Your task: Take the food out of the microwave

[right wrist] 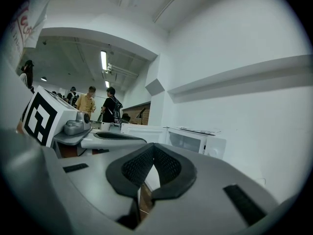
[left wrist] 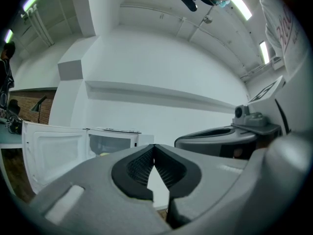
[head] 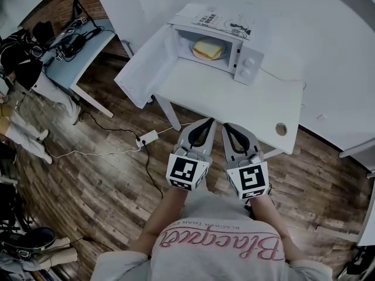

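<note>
The grey right gripper (right wrist: 154, 146) holds its black ribbed jaws closed tip to tip, with nothing between them. Ahead of it, slightly right, stands a white box-shaped microwave (right wrist: 198, 142), its door (right wrist: 142, 130) swung open. The other grey gripper (right wrist: 105, 138) sits just to the left.

Food (head: 208, 49) in the microwave (head: 243, 63) — pale yellow, too small to tell what kind; back of the cavity is hidden under the oven's top. Print on the papers (head: 222, 21) up there: unreadable. In left gripper view the left gripper (left wrist: 154, 147) covers the microwave's lower part — food is just a yellow sliver. Person (head: 20, 69) at head view's left edge is cut off. Bkgd people (right wrist: 100, 104) in right gripper view: too small for detail.
</note>
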{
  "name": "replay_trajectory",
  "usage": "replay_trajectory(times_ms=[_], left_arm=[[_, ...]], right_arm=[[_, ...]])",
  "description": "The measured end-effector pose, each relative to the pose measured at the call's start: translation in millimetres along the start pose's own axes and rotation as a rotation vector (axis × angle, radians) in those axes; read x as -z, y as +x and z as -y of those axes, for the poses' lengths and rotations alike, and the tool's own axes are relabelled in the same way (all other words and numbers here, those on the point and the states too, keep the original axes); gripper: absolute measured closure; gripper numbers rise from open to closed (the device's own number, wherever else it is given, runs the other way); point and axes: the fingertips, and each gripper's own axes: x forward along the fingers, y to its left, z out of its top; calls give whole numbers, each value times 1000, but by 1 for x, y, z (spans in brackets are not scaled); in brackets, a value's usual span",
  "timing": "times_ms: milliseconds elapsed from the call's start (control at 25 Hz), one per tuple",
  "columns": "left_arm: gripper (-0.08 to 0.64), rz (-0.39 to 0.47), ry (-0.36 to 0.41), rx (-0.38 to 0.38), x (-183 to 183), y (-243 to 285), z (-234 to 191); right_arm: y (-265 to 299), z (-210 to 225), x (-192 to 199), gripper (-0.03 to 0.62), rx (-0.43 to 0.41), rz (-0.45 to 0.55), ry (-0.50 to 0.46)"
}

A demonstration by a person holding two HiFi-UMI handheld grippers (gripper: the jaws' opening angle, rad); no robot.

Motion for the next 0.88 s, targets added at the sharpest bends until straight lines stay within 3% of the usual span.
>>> replay_trajectory(times_ms=[480, 880], left_arm=[[554, -2, -5, 47, -4, 74, -87], [552, -102, -97, 114, 26, 124, -154]], right_arm=[[100, 37, 1, 581, 51, -29, 7], [180, 58, 9, 581, 113, -71, 53]])
